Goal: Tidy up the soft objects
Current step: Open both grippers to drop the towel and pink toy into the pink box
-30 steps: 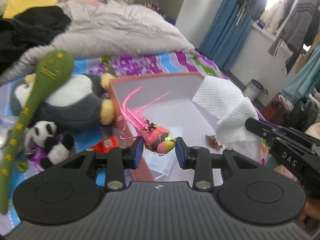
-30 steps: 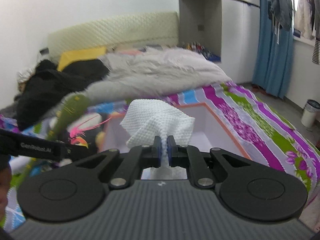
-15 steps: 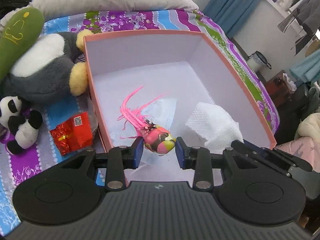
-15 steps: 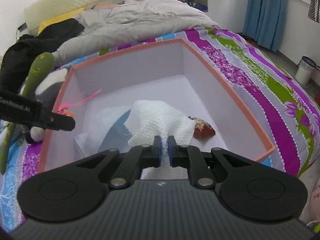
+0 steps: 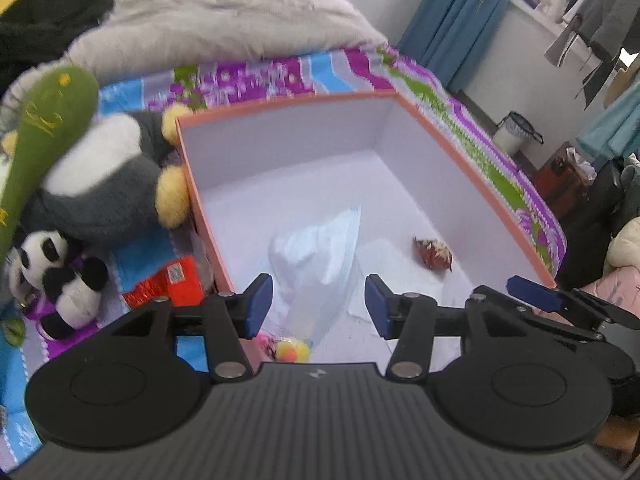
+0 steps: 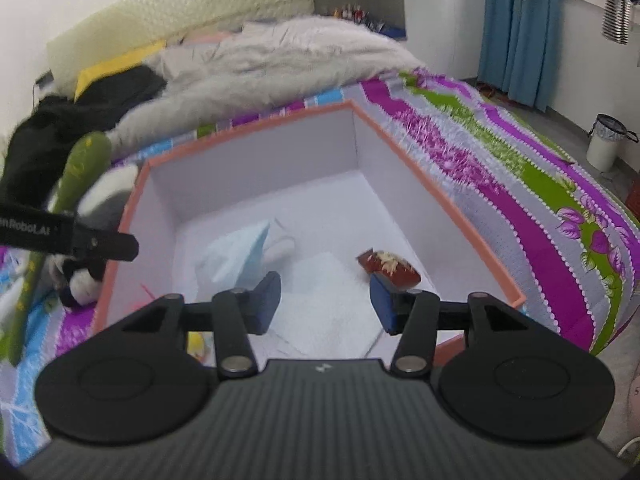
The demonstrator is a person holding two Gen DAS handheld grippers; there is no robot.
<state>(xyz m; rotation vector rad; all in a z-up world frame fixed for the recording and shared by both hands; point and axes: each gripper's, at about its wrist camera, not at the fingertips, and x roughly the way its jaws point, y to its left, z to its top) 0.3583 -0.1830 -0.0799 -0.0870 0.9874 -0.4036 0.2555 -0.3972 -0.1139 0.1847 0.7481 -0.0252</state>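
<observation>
we see left gripper [image 5: 319, 301] jaws just spread, nothing pinched | toy [image 5: 292, 350] lies loose in box [image 5: 288, 104], low under the jaws | right gripper [image 6: 325, 298] jaws just spread, empty | towel [image 6: 320, 300] flat on box floor beside mask [image 6: 236, 256] | wrapper [image 6: 388, 268] near right wall

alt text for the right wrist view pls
Open right gripper hovers over an orange-rimmed box on a striped bedspread. Inside lie a white cloth, a blue face mask and a red wrapper.
</observation>
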